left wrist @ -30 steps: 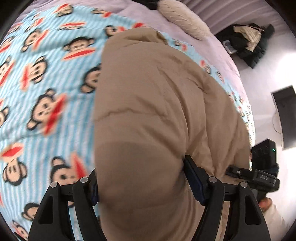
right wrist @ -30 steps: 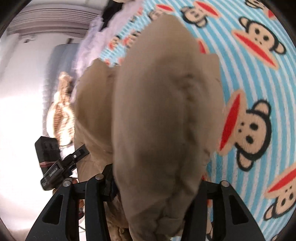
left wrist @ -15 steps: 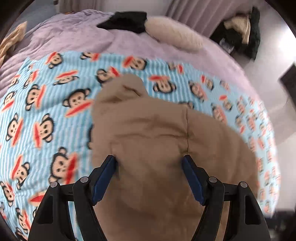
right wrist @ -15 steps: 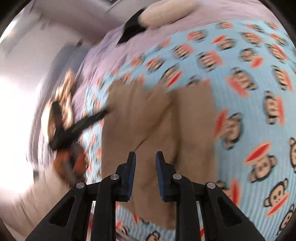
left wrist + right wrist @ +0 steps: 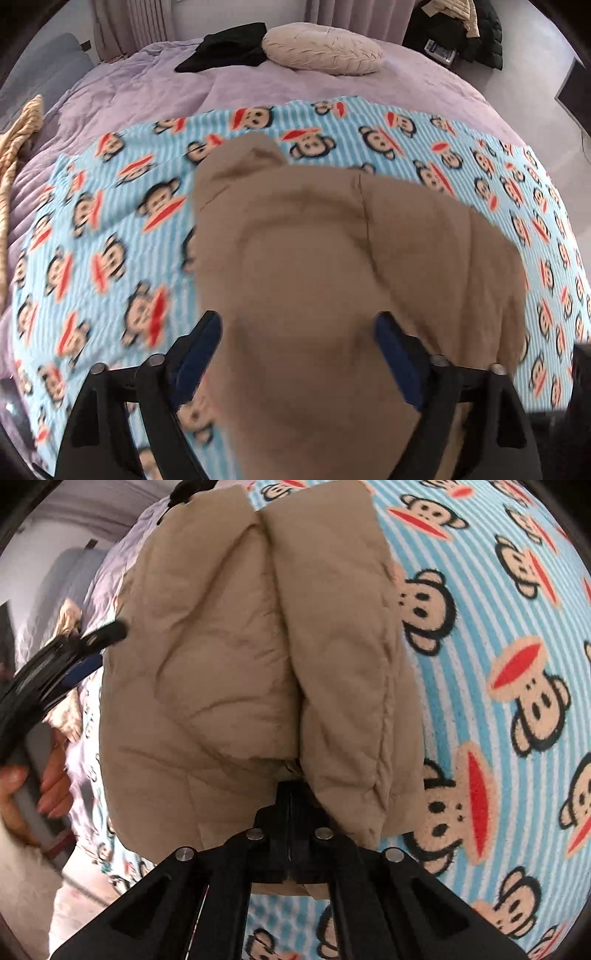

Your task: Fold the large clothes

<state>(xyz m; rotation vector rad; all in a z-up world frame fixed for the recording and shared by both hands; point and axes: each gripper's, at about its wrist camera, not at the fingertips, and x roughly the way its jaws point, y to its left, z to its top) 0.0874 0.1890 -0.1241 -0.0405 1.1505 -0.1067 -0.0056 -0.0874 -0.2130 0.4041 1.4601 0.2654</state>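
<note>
A tan puffy jacket (image 5: pixel 314 258) lies folded into a thick bundle on a blue striped monkey-print blanket (image 5: pixel 92 221). My left gripper (image 5: pixel 297 332) hovers over the bundle's near end. Its jaws are opening wide, with the jacket beneath and between them, and the blue pads (image 5: pixel 199 343) do not press it. In the right wrist view the jacket (image 5: pixel 240 646) shows two padded folds side by side. My right gripper (image 5: pixel 290 788) is shut, its tips at the bundle's near edge under the seam between the folds. I cannot tell whether fabric is pinched. The left gripper (image 5: pixel 74 653) shows at the left, held by a hand (image 5: pixel 48 775).
The blanket (image 5: pixel 498 664) covers a bed with a purple quilt (image 5: pixel 147 85). A beige pillow (image 5: pixel 321 51) and a black garment (image 5: pixel 225 48) lie at the far end. A yellowish striped cloth (image 5: pixel 14 140) hangs off the left side, and dark clothes (image 5: pixel 472 26) are piled beyond the bed.
The left gripper has lifted away from the jacket and its jaws have spread wider. The right gripper's jaws have closed fully, and it has moved to the bundle's near edge.
</note>
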